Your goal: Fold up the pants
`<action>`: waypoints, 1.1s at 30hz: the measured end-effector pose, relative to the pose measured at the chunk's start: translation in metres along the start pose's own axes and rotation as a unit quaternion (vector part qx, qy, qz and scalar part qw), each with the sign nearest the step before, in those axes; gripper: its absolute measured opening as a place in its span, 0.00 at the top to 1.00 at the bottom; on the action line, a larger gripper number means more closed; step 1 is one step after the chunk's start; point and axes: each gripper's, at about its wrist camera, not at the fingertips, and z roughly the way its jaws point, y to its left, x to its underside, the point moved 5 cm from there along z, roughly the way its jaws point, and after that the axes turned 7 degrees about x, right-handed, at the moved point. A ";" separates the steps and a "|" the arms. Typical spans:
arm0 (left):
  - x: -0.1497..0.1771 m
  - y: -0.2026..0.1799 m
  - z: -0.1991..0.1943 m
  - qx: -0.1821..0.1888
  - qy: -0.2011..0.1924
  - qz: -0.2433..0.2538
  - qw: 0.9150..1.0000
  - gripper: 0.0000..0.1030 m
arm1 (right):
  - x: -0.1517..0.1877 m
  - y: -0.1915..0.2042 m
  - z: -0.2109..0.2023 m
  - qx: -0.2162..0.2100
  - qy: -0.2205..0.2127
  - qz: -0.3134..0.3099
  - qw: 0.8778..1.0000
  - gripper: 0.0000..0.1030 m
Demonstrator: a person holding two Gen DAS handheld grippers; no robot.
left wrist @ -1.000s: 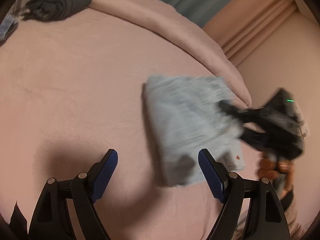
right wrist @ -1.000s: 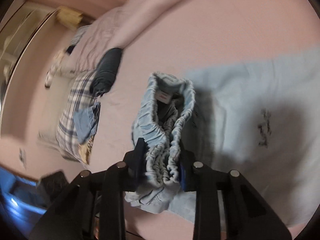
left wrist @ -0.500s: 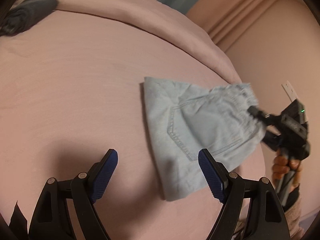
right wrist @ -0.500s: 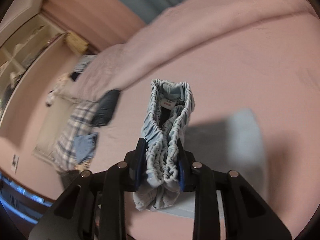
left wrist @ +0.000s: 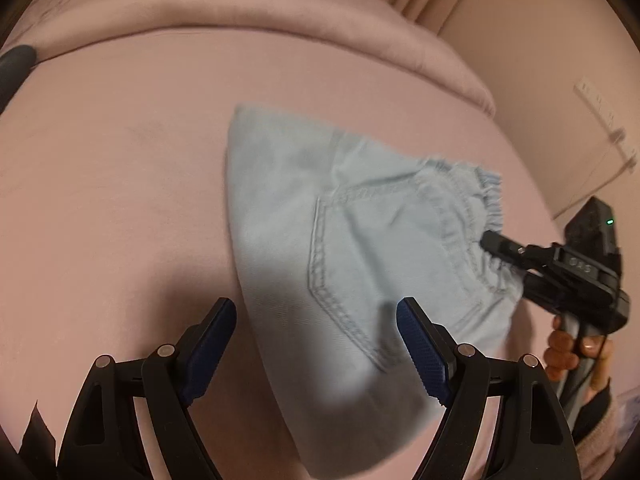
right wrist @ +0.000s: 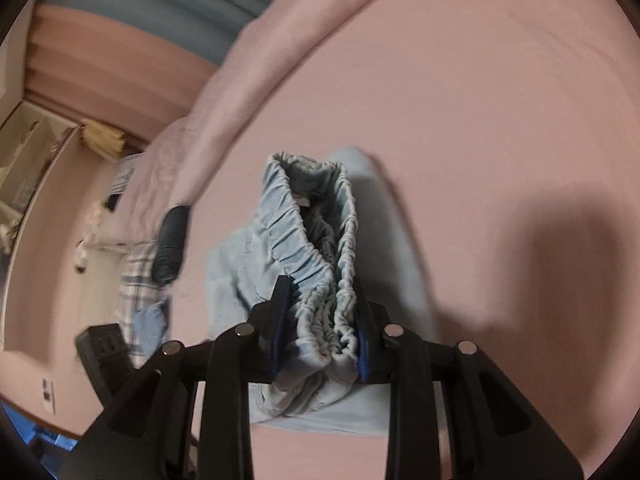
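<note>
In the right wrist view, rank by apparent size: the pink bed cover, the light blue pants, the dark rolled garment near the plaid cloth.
1. Pink bed cover, filling most of the frame.
2. Light blue pants, clamped at the waistband by the right gripper; nearness to the camera inflates them.
3. Dark rolled garment, smallest and farther off.

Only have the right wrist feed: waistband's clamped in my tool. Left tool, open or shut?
Observer: The left tool is open and holds nothing, above the near edge of the pants.
Operator: Is the fabric hanging free?
Observer: No, most of it lies spread on the pink bed. The right tool grips only the waistband end.
Operator: Which side is up?
Observer: The side with the stitched back pocket.
</note>
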 end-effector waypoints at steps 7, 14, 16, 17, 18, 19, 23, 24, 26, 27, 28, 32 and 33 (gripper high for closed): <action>0.004 0.007 -0.007 -0.028 -0.001 0.020 0.999 0.20 | 0.003 -0.006 0.001 0.019 -0.004 -0.003 1.000 0.67; 0.004 -0.012 -0.013 -0.069 -0.026 0.079 0.994 0.20 | -0.004 0.028 -0.058 0.226 -0.106 -0.169 0.954 0.49; 0.005 -0.020 -0.006 -0.076 -0.024 0.090 0.993 0.20 | -0.005 0.048 -0.066 0.198 -0.122 -0.196 0.952 0.55; 0.005 -0.023 -0.002 -0.086 -0.022 0.099 0.991 0.20 | -0.005 0.056 -0.066 0.187 -0.127 -0.209 0.951 0.62; 0.007 -0.025 0.001 -0.095 -0.020 0.106 0.990 0.20 | -0.004 0.065 -0.064 0.181 -0.131 -0.225 0.948 0.67; 0.009 -0.026 0.002 -0.103 -0.020 0.113 0.988 0.20 | -0.004 0.073 -0.059 0.185 -0.132 -0.236 0.945 0.67; 0.012 -0.026 0.006 -0.113 -0.018 0.128 0.985 0.20 | -0.009 0.084 -0.037 0.173 -0.121 -0.251 0.945 0.67; 0.010 -0.026 0.008 -0.113 -0.016 0.129 0.985 0.20 | -0.011 0.084 -0.030 0.170 -0.116 -0.252 0.945 0.68; 0.011 -0.026 0.008 -0.111 -0.016 0.129 0.985 0.20 | -0.015 0.077 -0.015 0.183 -0.101 -0.254 0.944 0.70; 0.007 -0.027 0.012 -0.110 -0.015 0.128 0.986 0.20 | -0.016 0.075 -0.008 0.194 -0.094 -0.252 0.943 0.73; 0.008 -0.027 0.014 -0.110 -0.013 0.129 0.985 0.20 | -0.017 0.067 -0.001 0.206 -0.083 -0.247 0.943 0.72; 0.008 -0.029 0.018 -0.114 -0.011 0.131 0.985 0.20 | -0.020 0.042 0.013 0.190 -0.049 -0.207 0.958 0.72; 0.008 -0.029 0.018 -0.113 -0.010 0.128 0.985 0.20 | -0.020 0.040 0.012 0.182 -0.050 -0.200 0.961 0.72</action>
